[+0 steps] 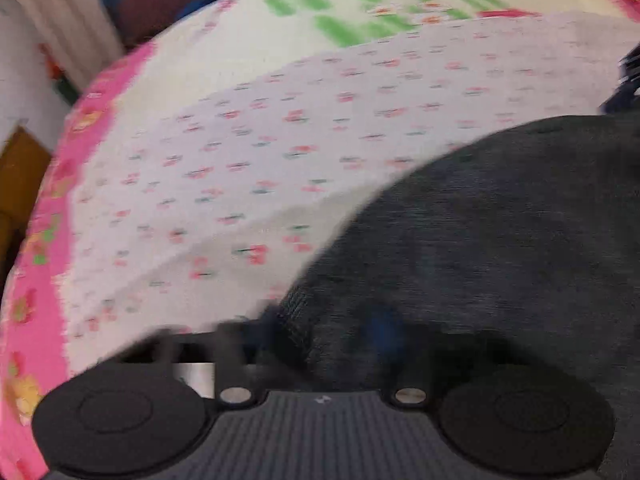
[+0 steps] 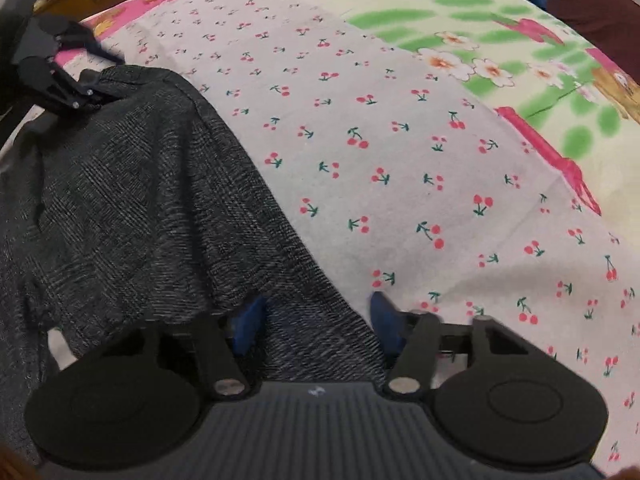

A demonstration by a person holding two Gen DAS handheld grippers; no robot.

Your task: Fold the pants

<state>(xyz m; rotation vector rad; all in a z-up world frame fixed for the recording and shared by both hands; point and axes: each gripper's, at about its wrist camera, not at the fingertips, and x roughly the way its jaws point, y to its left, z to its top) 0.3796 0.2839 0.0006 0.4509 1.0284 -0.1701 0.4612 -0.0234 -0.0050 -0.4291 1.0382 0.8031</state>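
Observation:
The dark grey pants (image 1: 500, 240) lie on a white cherry-print sheet (image 1: 260, 140). In the blurred left wrist view, my left gripper (image 1: 330, 332) stands over their near edge. Its blue pads (image 1: 384, 332) are apart with cloth between them. In the right wrist view the pants (image 2: 140, 200) fill the left side. My right gripper (image 2: 316, 320) straddles their lower right edge, and its blue pads (image 2: 250, 324) stand apart on either side of flat fabric. The left gripper (image 2: 86, 98) also shows at the pants' far left corner.
A cream blanket with green and pink flowers (image 2: 520, 60) and a pink border (image 1: 44, 240) lies under the cherry-print sheet (image 2: 400, 160). A maroon cushion (image 2: 580, 4) sits at the bed's far side. Wooden furniture (image 1: 20, 184) stands beyond the left edge.

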